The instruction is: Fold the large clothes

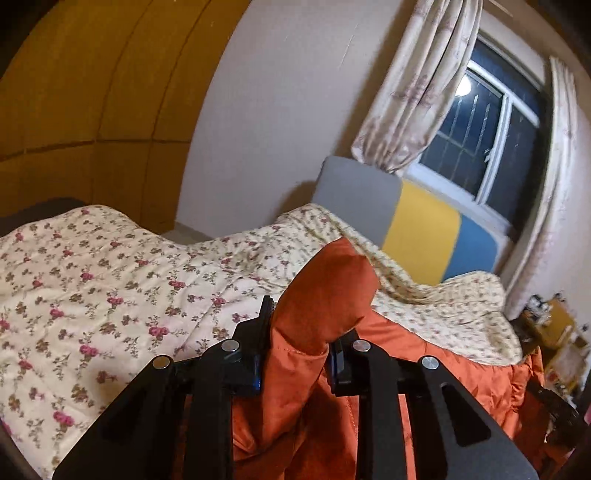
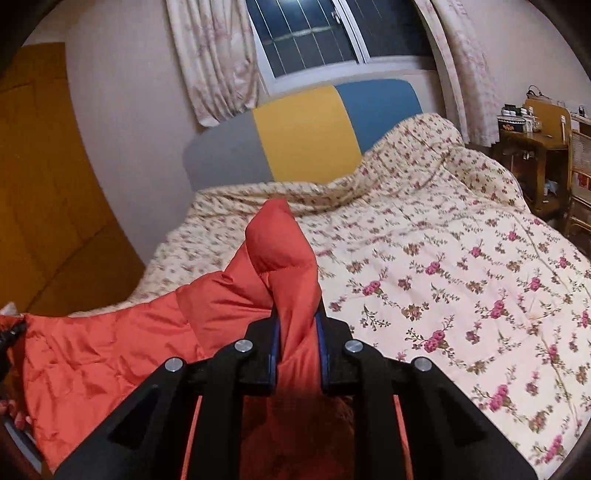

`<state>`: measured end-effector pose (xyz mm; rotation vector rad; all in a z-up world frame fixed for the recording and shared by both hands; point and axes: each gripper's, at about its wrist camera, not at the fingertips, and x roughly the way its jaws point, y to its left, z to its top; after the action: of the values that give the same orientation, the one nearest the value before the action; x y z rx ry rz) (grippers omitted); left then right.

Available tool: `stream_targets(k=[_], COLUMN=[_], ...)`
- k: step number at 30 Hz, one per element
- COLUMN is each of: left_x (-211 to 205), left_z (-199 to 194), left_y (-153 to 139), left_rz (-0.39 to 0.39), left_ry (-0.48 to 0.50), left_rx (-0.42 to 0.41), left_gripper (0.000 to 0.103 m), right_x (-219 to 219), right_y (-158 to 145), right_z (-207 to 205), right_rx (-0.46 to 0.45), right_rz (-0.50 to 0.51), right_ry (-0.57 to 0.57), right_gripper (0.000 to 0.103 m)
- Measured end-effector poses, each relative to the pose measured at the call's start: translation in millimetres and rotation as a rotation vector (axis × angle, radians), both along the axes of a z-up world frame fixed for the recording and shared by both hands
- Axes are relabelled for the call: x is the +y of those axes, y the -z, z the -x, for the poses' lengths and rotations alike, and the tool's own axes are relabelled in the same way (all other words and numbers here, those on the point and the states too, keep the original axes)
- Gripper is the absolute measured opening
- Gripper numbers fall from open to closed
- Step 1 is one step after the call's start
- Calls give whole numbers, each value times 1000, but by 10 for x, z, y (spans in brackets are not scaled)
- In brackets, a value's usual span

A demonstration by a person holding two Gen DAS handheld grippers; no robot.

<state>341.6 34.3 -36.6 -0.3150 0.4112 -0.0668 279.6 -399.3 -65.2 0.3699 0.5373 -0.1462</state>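
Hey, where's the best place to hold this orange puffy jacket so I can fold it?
Hold the orange jacket by two bunched edge folds, coming from the near side, as the left gripper and right gripper do now: its quilted padding squeezes into a firm ridge.

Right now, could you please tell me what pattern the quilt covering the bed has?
Cream quilt with small pink-and-brown flower sprigs; clearest in the right wrist view.

A floral quilt spreads ahead of and beside the claw, covering the bed. Beyond it stands a headboard in grey, yellow and blue panels. Above the headboard is a dark window, flanked by pale patterned curtains. A yellow wardrobe stands far left. A cluttered wooden desk stands far right.
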Motion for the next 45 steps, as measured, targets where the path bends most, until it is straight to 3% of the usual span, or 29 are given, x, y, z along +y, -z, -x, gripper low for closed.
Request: stream_targets(k=[8,15,19,24,31,34,36,37,38,41,43,45], left_x=[-108,-77,-74,-32,-42,-57,-67,-67,-82,-162,-358,-604], left_z=[-452,-709,-921,-988,-1033,-980,-808,-729,-548,-37,217,247], left_y=[608,993,1240,1387,1457,1391,1237,1171,1036,715,567,495], left_rz=[-98,-78,-50,1,8,-17,-38,-43,-43,27,70,31], left_ry=[-84,-67,-40,-24,-15,-35,-57,-68,-109,-151,-95,-27], left_rx=[86,196,313,365,410,420,407,395,355,198,133,123], left_gripper=[24,24,29,33,37,50,61,80,92,92,92,92], right_x=[40,4,-65,-62,37,57,70,87,97,109,110,114], right_y=[607,969,1116,1188,1209,1209,1207,1204,1200,1194,1191,1186], right_z=[-431,-659,-740,-790,-832,-836,-836,-843,-843,-838,-835,-831], right_rx=[125,226,279,315,338,341,344,348,350,352,352,352], right_rz=[48,29,-16,-8,66,89,106,121,134,148,152,157], right_ry=[21,34,30,35,55,64,74,81,85,93,96,102], right_gripper=[16,24,28,31,33,38,41,41,43,45,46,48])
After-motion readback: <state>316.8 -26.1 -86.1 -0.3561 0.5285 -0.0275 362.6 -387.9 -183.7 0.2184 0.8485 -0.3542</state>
